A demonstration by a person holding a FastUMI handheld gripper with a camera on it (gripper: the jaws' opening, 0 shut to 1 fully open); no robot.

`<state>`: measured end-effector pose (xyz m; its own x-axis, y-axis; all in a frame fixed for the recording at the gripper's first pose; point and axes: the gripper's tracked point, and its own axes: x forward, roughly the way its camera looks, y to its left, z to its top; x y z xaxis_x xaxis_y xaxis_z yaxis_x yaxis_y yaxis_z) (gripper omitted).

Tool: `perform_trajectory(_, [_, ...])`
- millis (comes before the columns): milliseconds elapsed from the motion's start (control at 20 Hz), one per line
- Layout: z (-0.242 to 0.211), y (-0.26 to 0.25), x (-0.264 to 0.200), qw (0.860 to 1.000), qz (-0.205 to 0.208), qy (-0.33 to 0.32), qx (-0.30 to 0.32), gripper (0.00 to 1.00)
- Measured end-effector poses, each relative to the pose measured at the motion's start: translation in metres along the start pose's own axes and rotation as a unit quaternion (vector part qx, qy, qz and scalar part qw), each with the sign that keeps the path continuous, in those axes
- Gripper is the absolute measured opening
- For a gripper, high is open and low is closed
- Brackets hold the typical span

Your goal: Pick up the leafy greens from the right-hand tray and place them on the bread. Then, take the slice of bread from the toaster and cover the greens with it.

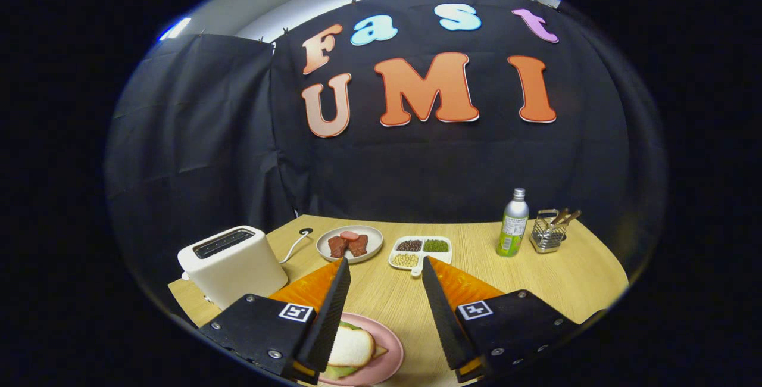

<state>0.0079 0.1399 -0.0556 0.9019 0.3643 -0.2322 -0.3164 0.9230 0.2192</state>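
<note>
Hovering above the wooden table, the gripper holds its two fingers spread wide apart with nothing between them but bare tabletop. Down by the left finger sits a pink plate, and on it the sandwich: a white bread slice lying on top with leafy greens peeking out from under its edge. Off to the left stands the white toaster, its cord trailing behind. Beyond the fingertips, a grey plate carries reddish meat pieces, and just beside it a white divided tray holds beans. Farther right stand a green bottle and a wire basket with utensils.
</note>
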Motion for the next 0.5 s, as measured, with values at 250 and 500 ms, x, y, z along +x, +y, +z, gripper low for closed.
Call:
perform_trajectory(250, [0.035, 0.005, -0.004, 0.997, -0.01, -0.069, -0.034, 0.79])
perform_trajectory(500, [0.067, 0.006, -0.015, 0.989, -0.024, -0.129, -0.061, 0.87])
